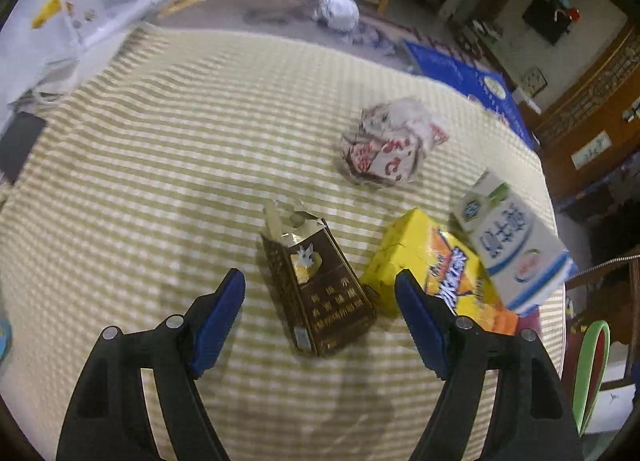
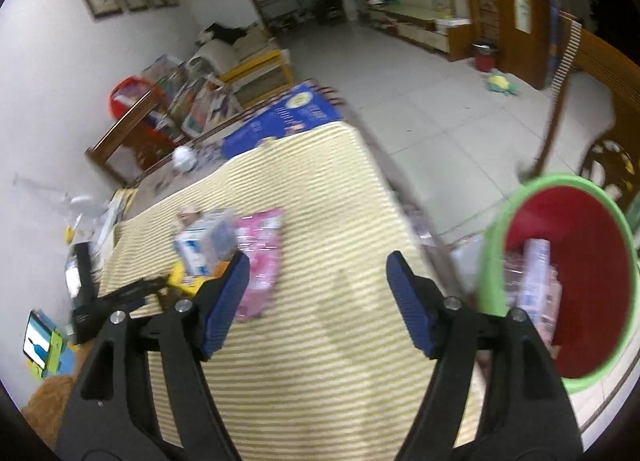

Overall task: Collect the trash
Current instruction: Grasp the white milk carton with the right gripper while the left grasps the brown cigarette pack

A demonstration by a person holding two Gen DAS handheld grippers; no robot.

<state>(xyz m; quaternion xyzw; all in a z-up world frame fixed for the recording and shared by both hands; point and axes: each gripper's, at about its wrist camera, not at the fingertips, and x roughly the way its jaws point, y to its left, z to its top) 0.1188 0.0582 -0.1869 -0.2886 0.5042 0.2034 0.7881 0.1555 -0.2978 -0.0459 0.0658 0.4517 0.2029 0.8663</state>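
With both grippers released and empty, the left gripper (image 1: 320,315) should straddle the brown box (image 1: 318,285) at centre frame, squeezing its long sides, while the right gripper (image 2: 318,301) waits beside the bin (image 2: 560,281).

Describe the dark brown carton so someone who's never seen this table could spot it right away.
On the yellow-and-white checked tablecloth, look just ahead of the left gripper. The brown carton lies there left of a yellow box. It is the only dark one, with gold print and a torn-open top.
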